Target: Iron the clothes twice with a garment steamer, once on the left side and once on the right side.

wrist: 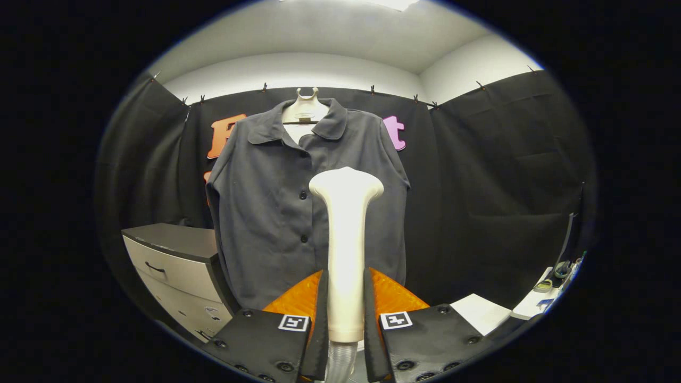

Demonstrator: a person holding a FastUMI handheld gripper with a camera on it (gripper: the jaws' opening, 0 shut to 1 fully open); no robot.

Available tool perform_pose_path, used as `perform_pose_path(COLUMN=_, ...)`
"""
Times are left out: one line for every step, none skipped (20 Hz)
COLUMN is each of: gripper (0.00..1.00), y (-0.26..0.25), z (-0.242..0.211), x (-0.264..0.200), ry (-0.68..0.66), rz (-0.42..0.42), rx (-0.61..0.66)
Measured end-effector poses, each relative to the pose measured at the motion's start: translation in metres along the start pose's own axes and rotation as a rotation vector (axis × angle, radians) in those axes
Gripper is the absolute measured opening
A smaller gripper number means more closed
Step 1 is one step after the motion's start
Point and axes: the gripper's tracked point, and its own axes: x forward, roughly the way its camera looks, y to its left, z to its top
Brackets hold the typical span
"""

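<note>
The gripper [346,314] is pinching the steamer [346,234] by its handle, both fingers pressing its sides. The steamer is standing upright, head up. The shirt [298,202] is hanging straight ahead, beyond the head, its left half showing more.

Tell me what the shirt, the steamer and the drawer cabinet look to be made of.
Shirt: dark grey woven cloth, matt, with soft folds and small buttons.
Steamer, clamped upright between both fingers of the gripper: probably cream plastic, smooth with a mild sheen; a ribbed clear hose leaves its base.
Drawer cabinet: likely painted metal or laminate, flat pale fronts, dark top.
</note>
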Motion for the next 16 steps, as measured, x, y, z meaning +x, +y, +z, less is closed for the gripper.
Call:
perform_pose_path(gripper=0.35, y=-0.001, z=0.000, x=0.002, ry=0.002, rz=0.001, rx=0.005)
perform_pose_path(gripper=0.35, y=-0.003, z=0.001, x=0.004, ry=0.001, rz=0.003, rx=0.008)
perform_pose_path(gripper=0.35, y=-0.004, z=0.003, x=0.007, ry=-0.002, rz=0.005, rx=0.010)
perform_pose_path(gripper=0.35, y=-0.004, z=0.007, x=0.010, ry=-0.008, rz=0.008, rx=0.009)
perform_pose_path(gripper=0.35, y=-0.004, z=0.011, x=0.012, ry=-0.016, rz=0.013, rx=0.009)
perform_pose_path(gripper=0.35, y=-0.004, z=0.016, x=0.015, ry=-0.023, rz=0.018, rx=0.012)
perform_pose_path(gripper=0.35, y=-0.004, z=0.020, x=0.019, ry=-0.028, rz=0.022, rx=0.015)
perform_pose_path(gripper=0.35, y=-0.004, z=0.025, x=0.025, ry=-0.033, rz=0.025, rx=0.022)
perform_pose_path(gripper=0.35, y=-0.004, z=0.028, x=0.032, ry=-0.033, rz=0.026, rx=0.027)
perform_pose_path(gripper=0.35, y=-0.005, z=0.031, x=0.039, ry=-0.035, rz=0.024, rx=0.034)
perform_pose_path(gripper=0.35, y=-0.005, z=0.032, x=0.047, ry=-0.037, rz=0.021, rx=0.039)
perform_pose_path(gripper=0.35, y=-0.006, z=0.033, x=0.053, ry=-0.037, rz=0.015, rx=0.041)
perform_pose_path(gripper=0.35, y=-0.008, z=0.034, x=0.060, ry=-0.037, rz=0.009, rx=0.043)
perform_pose_path(gripper=0.35, y=-0.008, z=0.034, x=0.067, ry=-0.035, rz=0.005, rx=0.043)
perform_pose_path(gripper=0.35, y=-0.008, z=0.031, x=0.072, ry=-0.030, rz=0.001, rx=0.042)
perform_pose_path(gripper=0.35, y=-0.008, z=0.027, x=0.077, ry=-0.023, rz=-0.001, rx=0.038)
